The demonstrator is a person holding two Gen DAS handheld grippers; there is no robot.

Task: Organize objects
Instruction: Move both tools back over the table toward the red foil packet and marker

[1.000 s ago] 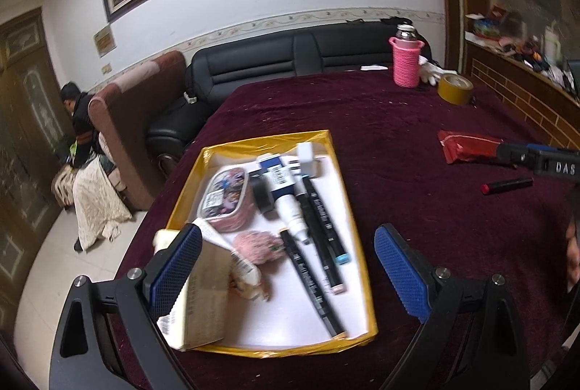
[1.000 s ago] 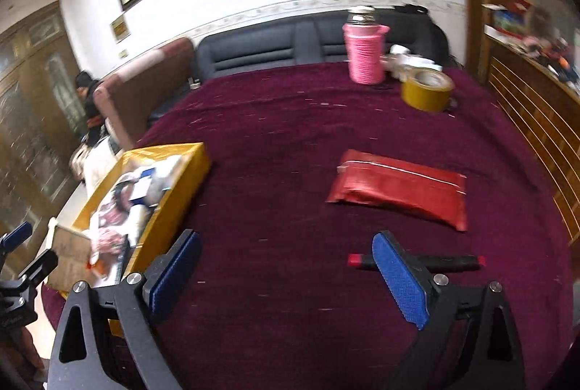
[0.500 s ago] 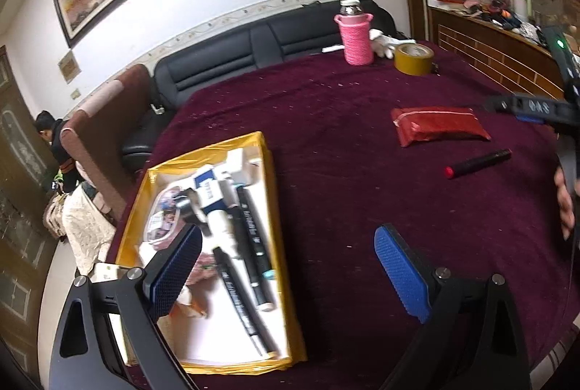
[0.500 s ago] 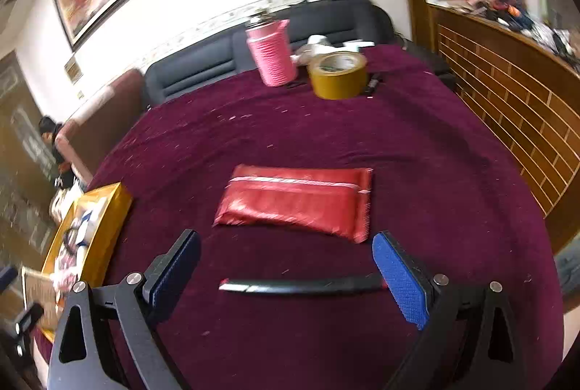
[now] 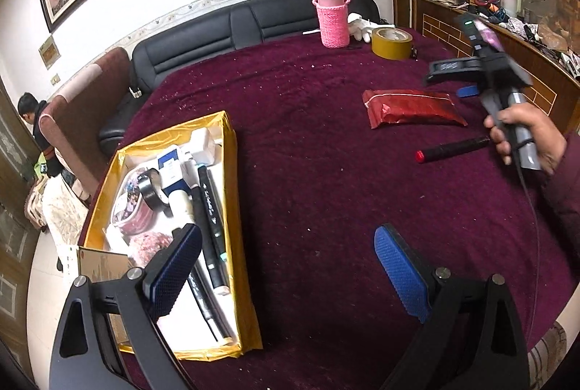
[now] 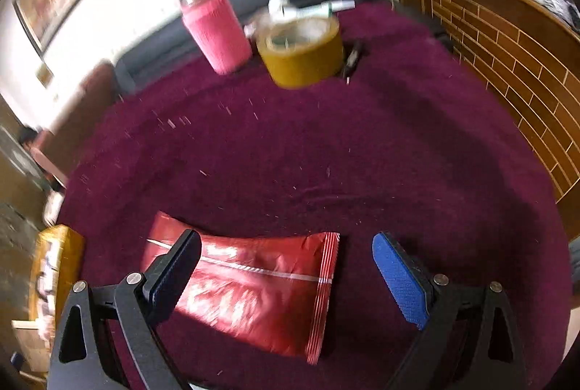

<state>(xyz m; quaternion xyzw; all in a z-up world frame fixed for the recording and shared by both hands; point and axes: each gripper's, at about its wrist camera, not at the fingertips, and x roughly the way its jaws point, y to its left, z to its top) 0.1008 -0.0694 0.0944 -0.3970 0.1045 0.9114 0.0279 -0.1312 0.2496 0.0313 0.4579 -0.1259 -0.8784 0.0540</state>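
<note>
- Left tongs (image 5: 286, 266): jaws apart, empty, above the surface (image 5: 308, 150) beside the yellow tray (image 5: 232, 172).
- Right tongs (image 6: 286, 270): jaws apart, empty, over the red packet (image 6: 253, 288).
- Red-capped black marker (image 5: 449, 149): lies just beside the packet.

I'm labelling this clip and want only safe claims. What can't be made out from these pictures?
- Tray contents, left wrist view: the left gripper's near finger covers some items.
- Black marker: out of the right wrist view.
- Red packet print, right wrist view: motion blur.
- Right gripper height above packet: unclear.
</note>
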